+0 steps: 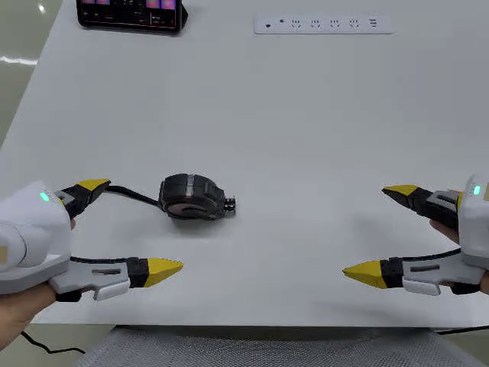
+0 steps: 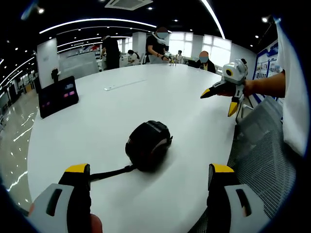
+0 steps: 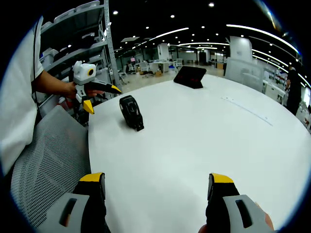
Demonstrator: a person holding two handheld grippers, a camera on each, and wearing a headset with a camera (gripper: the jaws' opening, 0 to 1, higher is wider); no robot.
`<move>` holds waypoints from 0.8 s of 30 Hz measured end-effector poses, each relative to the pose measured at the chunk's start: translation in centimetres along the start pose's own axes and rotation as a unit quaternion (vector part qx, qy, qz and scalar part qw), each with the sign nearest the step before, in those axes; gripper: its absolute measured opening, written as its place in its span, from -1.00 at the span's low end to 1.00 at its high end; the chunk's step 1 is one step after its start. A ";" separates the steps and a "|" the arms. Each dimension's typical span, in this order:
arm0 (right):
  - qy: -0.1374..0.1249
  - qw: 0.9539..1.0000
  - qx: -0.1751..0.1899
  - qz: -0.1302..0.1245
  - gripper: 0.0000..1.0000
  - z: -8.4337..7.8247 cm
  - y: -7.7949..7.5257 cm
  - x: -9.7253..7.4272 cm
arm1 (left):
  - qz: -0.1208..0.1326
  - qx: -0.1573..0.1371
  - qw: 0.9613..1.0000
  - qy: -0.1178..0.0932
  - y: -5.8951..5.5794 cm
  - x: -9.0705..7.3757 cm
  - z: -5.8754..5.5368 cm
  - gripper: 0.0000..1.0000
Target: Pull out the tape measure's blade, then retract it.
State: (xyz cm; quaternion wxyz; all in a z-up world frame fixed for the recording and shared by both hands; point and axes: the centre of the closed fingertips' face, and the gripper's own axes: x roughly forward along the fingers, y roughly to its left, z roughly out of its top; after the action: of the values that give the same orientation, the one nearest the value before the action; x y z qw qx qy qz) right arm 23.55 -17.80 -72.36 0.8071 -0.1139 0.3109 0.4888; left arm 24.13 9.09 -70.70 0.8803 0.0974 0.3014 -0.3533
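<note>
A black tape measure point(image 1: 192, 198) lies on the white table point(image 1: 290, 115), with a black wrist strap trailing off its left side and its blade tip at its right end; the blade is wound in. It also lies ahead of my left gripper point(image 2: 149, 172) as the tape measure point(image 2: 148, 144) and far off as the tape measure point(image 3: 131, 112). My left gripper point(image 1: 139, 226) stands open just left of it, not touching. My right gripper point(image 1: 380, 231) is open well to the right, holding nothing; my right gripper point(image 3: 157, 182) faces bare table.
A dark tablet point(image 1: 131, 14) stands at the far left edge and a white power strip point(image 1: 324, 24) lies at the far right. A grey mesh chair point(image 1: 252, 348) sits under the near edge. Several people stand beyond the table point(image 2: 160, 41).
</note>
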 end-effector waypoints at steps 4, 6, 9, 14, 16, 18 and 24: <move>0.001 1.000 0.000 0.000 0.72 0.0 0.0 0.0 | -0.002 0.000 1.000 0.001 -0.1 0.0 0.0 0.98; 0.002 1.000 0.000 0.001 0.71 -0.1 0.0 0.0 | -0.002 0.000 1.000 0.001 -0.1 0.0 0.0 0.98; 0.002 1.000 0.001 0.001 0.71 0.0 0.0 0.0 | -0.003 0.001 1.000 0.002 -0.2 0.1 -0.1 0.98; 0.002 1.000 0.002 0.003 0.71 -0.1 0.2 0.1 | -0.002 0.002 1.000 0.003 -0.2 0.1 -0.1 0.98; 0.003 1.000 0.002 0.004 0.70 -0.1 0.2 0.1 | -0.002 0.004 1.000 0.006 -0.2 0.1 -0.2 0.98; 0.002 1.000 0.003 0.004 0.70 -0.1 0.2 0.1 | -0.002 0.004 1.000 0.007 -0.2 0.1 -0.2 0.98; 0.002 1.000 0.004 0.004 0.70 -0.1 0.2 0.1 | -0.002 0.003 1.000 0.010 -0.2 0.1 -0.4 0.98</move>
State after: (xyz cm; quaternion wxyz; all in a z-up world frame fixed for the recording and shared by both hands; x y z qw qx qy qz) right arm 23.36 -17.63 -72.49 0.8049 -0.1107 0.3149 0.4907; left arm 23.87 9.03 -71.08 0.8762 0.1032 0.3092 -0.3551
